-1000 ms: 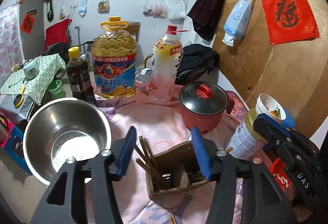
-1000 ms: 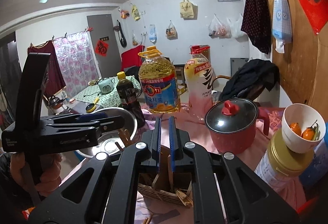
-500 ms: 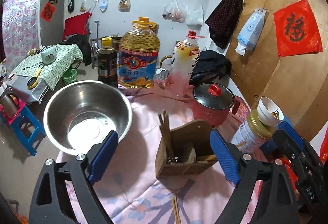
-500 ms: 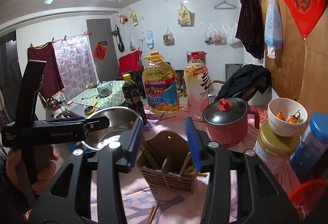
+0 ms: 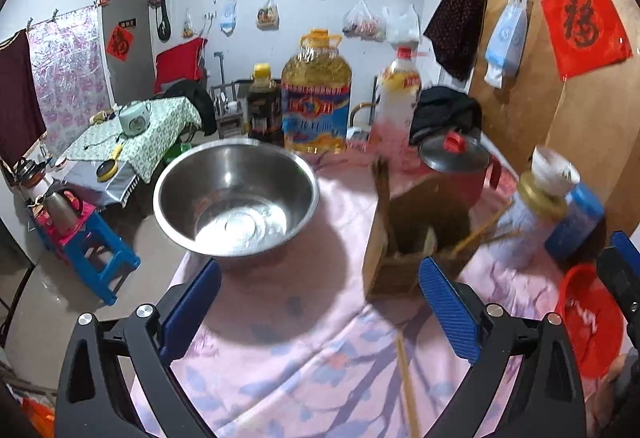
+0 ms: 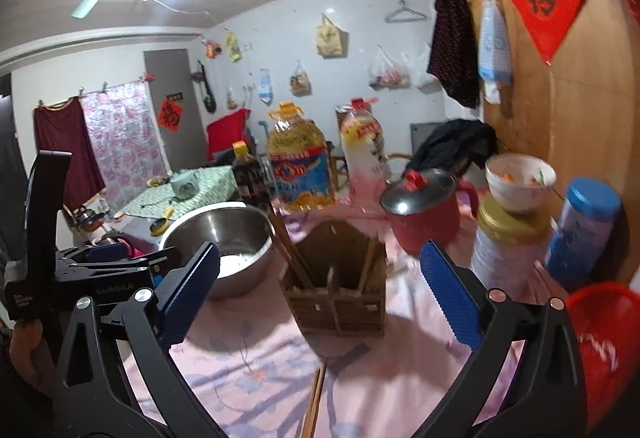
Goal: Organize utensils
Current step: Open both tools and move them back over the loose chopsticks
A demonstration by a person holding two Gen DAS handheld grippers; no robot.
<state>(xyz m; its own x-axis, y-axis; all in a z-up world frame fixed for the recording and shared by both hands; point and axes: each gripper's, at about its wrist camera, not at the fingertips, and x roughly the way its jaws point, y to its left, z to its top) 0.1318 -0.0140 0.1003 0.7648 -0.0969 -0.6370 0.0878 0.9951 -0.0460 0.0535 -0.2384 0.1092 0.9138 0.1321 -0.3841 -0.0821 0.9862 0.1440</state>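
Pink floral cloth covers the surface [image 5: 304, 358], where I see the wooden holder [image 6: 340, 290] with chopsticks [image 6: 290, 254] beside the steel bowl [image 5: 236, 197]. My left claw [image 5: 320, 312] and right claw [image 6: 320, 298] both gape, empty, and 2 loose chopsticks [image 6: 314, 398] lie before the holder.

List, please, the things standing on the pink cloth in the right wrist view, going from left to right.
Steel bowl → wooden utensil holder → red pot with lid → gold-lidded can carrying a white bowl → blue-capped container → red basket.
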